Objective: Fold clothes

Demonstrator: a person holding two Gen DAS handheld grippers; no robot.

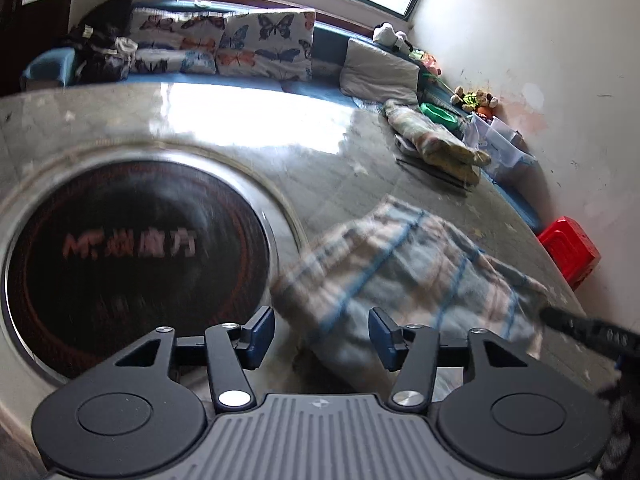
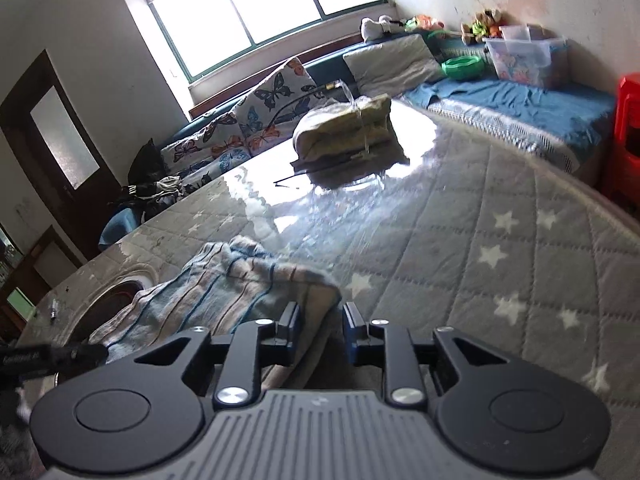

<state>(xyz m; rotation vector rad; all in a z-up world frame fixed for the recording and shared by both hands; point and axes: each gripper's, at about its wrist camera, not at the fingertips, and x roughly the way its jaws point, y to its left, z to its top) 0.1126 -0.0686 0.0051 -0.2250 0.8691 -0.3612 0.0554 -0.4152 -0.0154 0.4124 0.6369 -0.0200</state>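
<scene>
A plaid blue, white and tan cloth (image 1: 400,272) (image 2: 224,292) lies crumpled on the quilted grey table (image 1: 320,168) (image 2: 500,220). My left gripper (image 1: 322,336) is open, its fingers either side of the cloth's near left corner without touching it. My right gripper (image 2: 320,326) has its jaws half closed, still with a gap between them. The cloth's right corner lies under and between them, not pinched. In the left wrist view the right gripper's black tip (image 1: 580,328) meets the cloth's right edge. A folded pile of clothes (image 1: 436,140) (image 2: 344,128) sits at the far side.
A round black hob (image 1: 132,256) (image 2: 116,300) is set into the table left of the cloth. A bench with butterfly cushions (image 1: 264,48) (image 2: 260,112) runs behind it. A red stool (image 1: 568,248) (image 2: 628,128) and a clear plastic box (image 2: 520,56) stand to the right.
</scene>
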